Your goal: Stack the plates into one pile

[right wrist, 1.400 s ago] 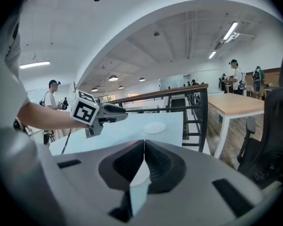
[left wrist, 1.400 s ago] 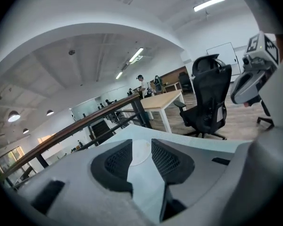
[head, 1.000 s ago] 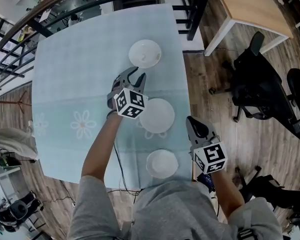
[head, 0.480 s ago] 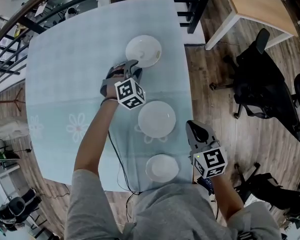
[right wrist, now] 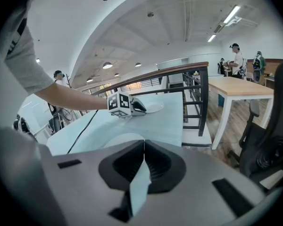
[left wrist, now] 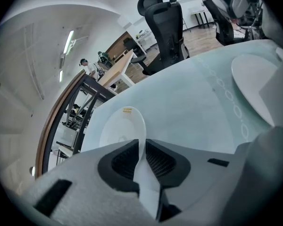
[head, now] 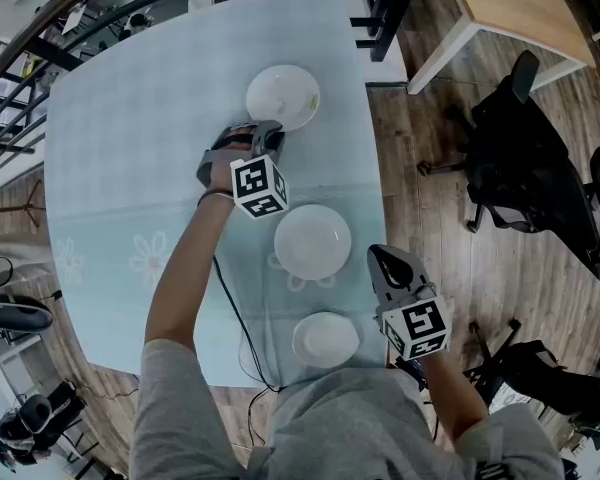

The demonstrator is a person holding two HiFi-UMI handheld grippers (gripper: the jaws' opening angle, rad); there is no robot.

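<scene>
My left gripper has just been closing and now pinches the rim of the far round white ceramic plate on the pale blue table — an edge hold, I judge, for lifting it onto the middle plate — while my right gripper idles shut, empty.

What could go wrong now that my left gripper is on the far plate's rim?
1. The left gripper has just been closing its jaws on the far plate, pinching only its thin rim; lifted from one edge, the plate may tilt or slip out.
2. The near plate lies close to the near edge of the table, beside the shut, empty right gripper; a bump there could push it off.
</scene>
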